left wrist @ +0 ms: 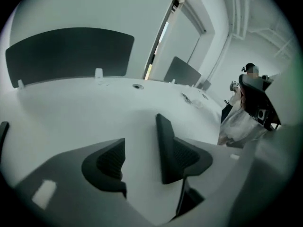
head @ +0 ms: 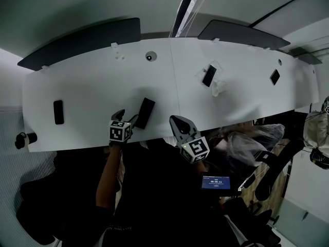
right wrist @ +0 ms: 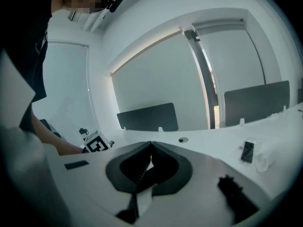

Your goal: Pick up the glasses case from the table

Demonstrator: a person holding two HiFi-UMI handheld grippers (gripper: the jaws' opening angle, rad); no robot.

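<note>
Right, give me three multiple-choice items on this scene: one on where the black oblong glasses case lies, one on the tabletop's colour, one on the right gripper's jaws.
1. The black oblong glasses case lies: A on the floor; B on the long table, just beside the left gripper; C on a chair.
2. The table's top is: A white; B brown; C red.
3. The right gripper has its jaws: A wide apart; B clamped on the case; C together, empty.
Key: B, the head view shows it by that gripper; A, every view shows it white; C, its own view shows the tips meeting on nothing.
</note>
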